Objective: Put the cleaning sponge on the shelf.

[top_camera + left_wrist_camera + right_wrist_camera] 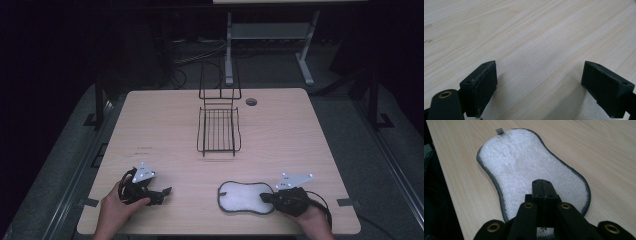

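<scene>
The white cloth pad [246, 197] lies flat at the near worktop [280, 135] edge, not yet lifted, the right gripper [265, 197] closed over its end, the left gripper [167, 190] apart and empty.

closed tongs [543, 185] hide the pad's [524, 167] near edge.

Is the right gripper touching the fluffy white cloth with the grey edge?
Cannot tell. In the right gripper view, the shut right gripper sits over the white cloth, but any contact is hidden.
</scene>
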Demonstrator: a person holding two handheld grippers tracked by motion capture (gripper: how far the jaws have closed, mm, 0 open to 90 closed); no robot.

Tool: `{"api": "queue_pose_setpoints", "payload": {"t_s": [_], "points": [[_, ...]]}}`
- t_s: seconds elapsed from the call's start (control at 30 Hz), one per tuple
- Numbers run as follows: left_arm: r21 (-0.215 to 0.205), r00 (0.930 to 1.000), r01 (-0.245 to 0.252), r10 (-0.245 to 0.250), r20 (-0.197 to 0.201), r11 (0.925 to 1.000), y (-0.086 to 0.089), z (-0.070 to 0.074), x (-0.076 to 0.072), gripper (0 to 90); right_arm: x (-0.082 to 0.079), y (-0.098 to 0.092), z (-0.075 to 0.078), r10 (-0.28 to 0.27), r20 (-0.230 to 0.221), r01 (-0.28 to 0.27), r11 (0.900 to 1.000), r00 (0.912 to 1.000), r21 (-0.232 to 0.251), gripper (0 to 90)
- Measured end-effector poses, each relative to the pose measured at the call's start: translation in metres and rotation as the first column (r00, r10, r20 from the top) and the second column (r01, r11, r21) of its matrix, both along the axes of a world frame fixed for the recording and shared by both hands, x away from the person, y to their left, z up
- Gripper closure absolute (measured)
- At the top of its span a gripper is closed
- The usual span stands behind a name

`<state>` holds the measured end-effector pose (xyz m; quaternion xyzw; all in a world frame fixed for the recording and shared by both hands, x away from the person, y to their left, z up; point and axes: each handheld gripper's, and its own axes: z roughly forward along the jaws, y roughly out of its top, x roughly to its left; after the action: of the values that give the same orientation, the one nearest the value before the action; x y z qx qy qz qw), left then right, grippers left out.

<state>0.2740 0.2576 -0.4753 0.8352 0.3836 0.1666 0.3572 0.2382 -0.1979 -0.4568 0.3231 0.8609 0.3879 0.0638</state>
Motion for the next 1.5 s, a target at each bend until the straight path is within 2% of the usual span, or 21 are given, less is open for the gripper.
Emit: {"api": "queue_pose_setpoints", "payload": {"t_s": [0.2, 0.57, 0.7, 0.73, 0.87, 1.07, 1.23, 1.4, 1.5], "points": [[0.000, 1.0000, -0.001, 0.001, 0.000, 1.0000, 0.000, 0.000, 0.000, 12.3, 0.003, -0.008, 0.000, -0.026, 0.007, 0.026, 1.000, 0.9996, -0.006, 89.8], [0.001, 1.0000, 0.000, 0.000, 0.000, 1.0000, 0.000, 0.000, 0.000, 12.4, 0.004, -0.041, 0.000, -0.119, -0.001, 0.119, 0.993, 0.9929, -0.009, 89.7], [0.001, 1.0000, 0.000, 0.000, 0.000, 1.0000, 0.000, 0.000, 0.000, 12.4, 0.005, -0.041, 0.003, -0.111, -0.001, 0.111, 0.994, 0.9938, 0.006, 89.7], [0.001, 1.0000, 0.000, 0.000, 0.000, 1.0000, 0.000, 0.000, 0.000, 12.3, 0.006, -0.036, 0.007, -0.103, 0.001, 0.103, 0.994, 0.9947, 0.026, 89.7], [0.001, 1.0000, 0.000, 0.000, 0.000, 1.0000, 0.000, 0.000, 0.000, 12.3, 0.010, -0.027, 0.011, -0.073, 0.013, 0.073, 0.997, 0.9972, 0.030, 89.7], [0.004, 1.0000, 0.001, -0.001, -0.001, 1.0000, 0.000, 0.000, 0.000, 12.3, 0.022, -0.002, 0.017, -0.028, 0.026, 0.027, 0.999, 0.9993, 0.039, 89.8], [0.001, 1.0000, 0.001, -0.001, -0.002, 1.0000, 0.000, 0.000, 0.000, 12.3, 0.030, 0.012, 0.017, -0.005, 0.025, 0.004, 0.999, 0.9997, 0.046, 89.7], [0.002, 1.0000, 0.001, -0.001, -0.002, 1.0000, 0.000, 0.000, 0.000, 12.3, 0.040, 0.032, 0.016, 0.029, 0.023, -0.030, 0.999, 0.9993, 0.039, 89.7], [0.002, 1.0000, 0.001, -0.001, -0.002, 1.0000, 0.000, 0.000, 0.000, 12.4, 0.043, 0.037, 0.015, 0.038, 0.022, -0.039, 0.999, 0.9990, 0.031, 89.7]]}}
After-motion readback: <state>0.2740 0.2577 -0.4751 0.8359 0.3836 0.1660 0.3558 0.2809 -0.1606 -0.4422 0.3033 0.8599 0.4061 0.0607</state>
